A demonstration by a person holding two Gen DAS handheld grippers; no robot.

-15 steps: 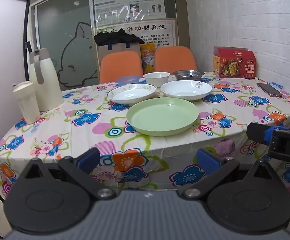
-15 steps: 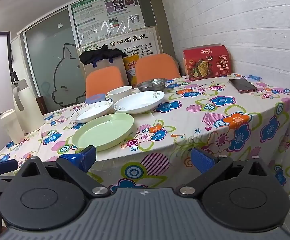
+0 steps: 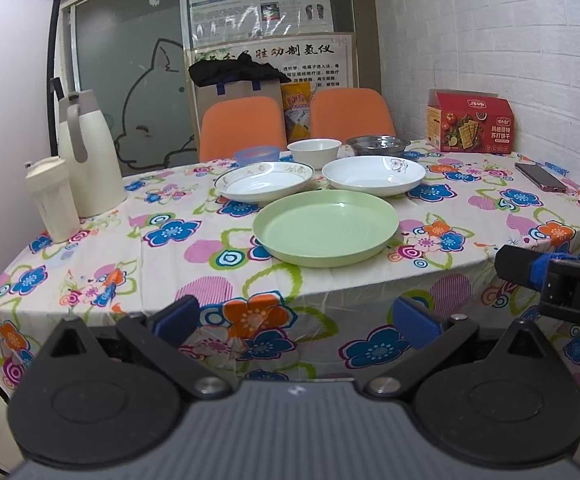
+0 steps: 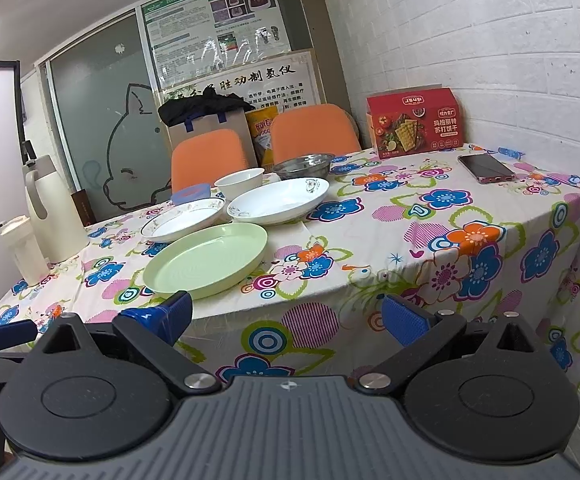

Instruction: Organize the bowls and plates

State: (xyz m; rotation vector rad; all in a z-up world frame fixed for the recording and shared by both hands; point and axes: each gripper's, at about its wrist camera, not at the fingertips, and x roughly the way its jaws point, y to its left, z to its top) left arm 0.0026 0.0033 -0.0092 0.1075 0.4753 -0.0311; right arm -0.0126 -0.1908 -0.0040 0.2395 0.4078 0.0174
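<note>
I read large Chinese characters, 胜动制氢仪, on the white sign (image 3: 286, 56) against the far wall. The red cracker box (image 4: 414, 128) carried 苏打饼干. A lone "D" showed on the right gripper (image 3: 558, 284). The poster's (image 4: 214, 12) print was too small.

The right gripper (image 4: 286, 314) hangs before the counter (image 4: 430, 248), fingers (image 4: 404, 318) spread wide and empty. Nearest lies a green plate (image 4: 206, 260), two white plates (image 4: 278, 202) just behind it. A phone (image 4: 486, 168) sits near a red cracker box (image 4: 414, 124).
</note>
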